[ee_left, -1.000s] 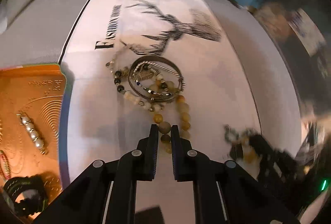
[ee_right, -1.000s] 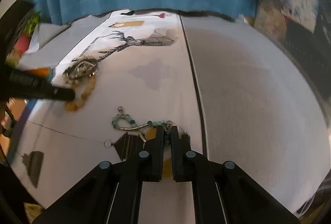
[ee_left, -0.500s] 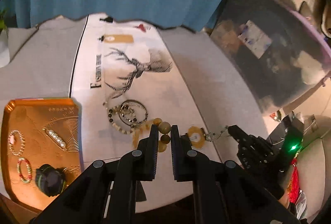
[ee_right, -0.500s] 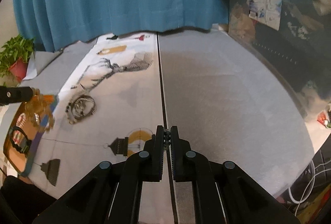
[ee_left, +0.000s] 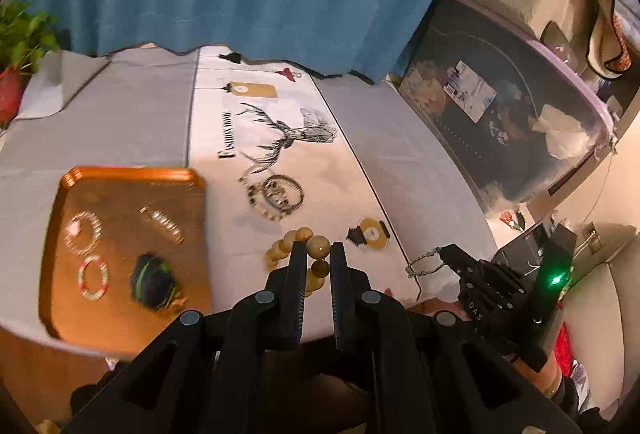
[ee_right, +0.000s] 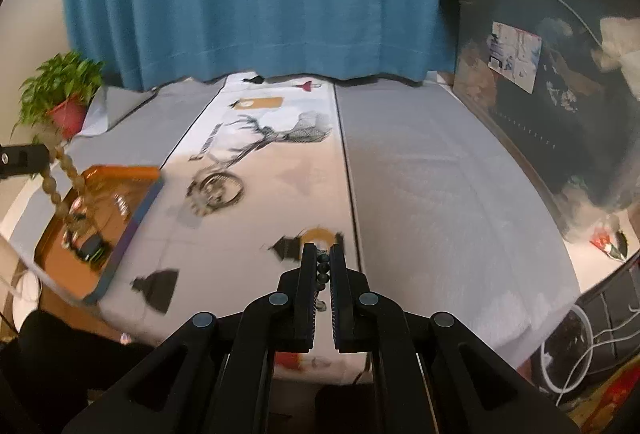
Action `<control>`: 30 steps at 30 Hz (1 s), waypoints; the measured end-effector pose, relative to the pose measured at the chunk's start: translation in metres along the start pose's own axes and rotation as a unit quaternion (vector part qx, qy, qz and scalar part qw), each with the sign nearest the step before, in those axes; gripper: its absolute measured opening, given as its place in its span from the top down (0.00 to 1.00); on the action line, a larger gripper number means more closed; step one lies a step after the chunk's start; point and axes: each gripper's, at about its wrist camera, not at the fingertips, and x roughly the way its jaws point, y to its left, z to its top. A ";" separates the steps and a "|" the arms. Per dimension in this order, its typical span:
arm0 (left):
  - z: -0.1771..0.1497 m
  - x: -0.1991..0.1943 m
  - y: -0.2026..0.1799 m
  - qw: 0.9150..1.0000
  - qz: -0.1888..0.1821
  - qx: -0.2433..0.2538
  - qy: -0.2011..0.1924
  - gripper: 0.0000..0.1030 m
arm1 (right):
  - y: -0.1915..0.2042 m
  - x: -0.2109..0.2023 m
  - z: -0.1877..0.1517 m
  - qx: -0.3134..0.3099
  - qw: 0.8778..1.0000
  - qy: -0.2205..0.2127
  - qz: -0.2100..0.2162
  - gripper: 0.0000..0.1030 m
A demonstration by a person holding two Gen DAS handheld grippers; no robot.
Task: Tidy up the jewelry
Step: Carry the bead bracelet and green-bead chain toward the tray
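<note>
The left hand-held gripper (ee_left: 318, 254) is clenched on a strand of large tan wooden beads (ee_left: 318, 246), and the rest of the loop dangles off its left side, clear of the cloth. The right hand-held gripper (ee_right: 322, 260) is clamped on a thin bracelet of small dark-green beads (ee_right: 322, 268), a slim loop that in the left wrist view hangs from its tip beyond the desk's right edge.

Both pieces most likely belong in the orange tray (ee_left: 124, 177), which sits at the desk's near left corner with two bead rings, a pearl bar and a dark watch already in it. The tray lies to the left of both grippers. The left one is much the nearer, just right of the tray's right rim; the right one is well apart from it, with the printed runner (ee_right: 280, 137) in between. So the wooden strand should probably go first, with a short move to the left. Its hanging loop runs roughly top to bottom in the right wrist view, so it would drape across the tray's bare centre.

A tangle of metal bangles and mixed beads (ee_left: 276, 193) lies untouched mid-runner.
</note>
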 end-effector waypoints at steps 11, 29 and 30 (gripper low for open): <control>-0.048 -0.075 0.033 1.000 -0.002 -0.015 -0.027 0.91 | 0.055 -0.053 -0.013 -0.033 0.999 -0.010 0.017 0.94; -0.097 -0.137 0.093 0.996 0.017 -0.059 -0.067 0.91 | 0.145 -0.092 -0.023 -0.109 0.992 -0.019 0.052 0.94; -0.098 -0.137 0.096 0.996 0.019 -0.062 -0.067 0.91 | 0.148 -0.092 -0.023 -0.112 0.992 -0.018 0.054 0.94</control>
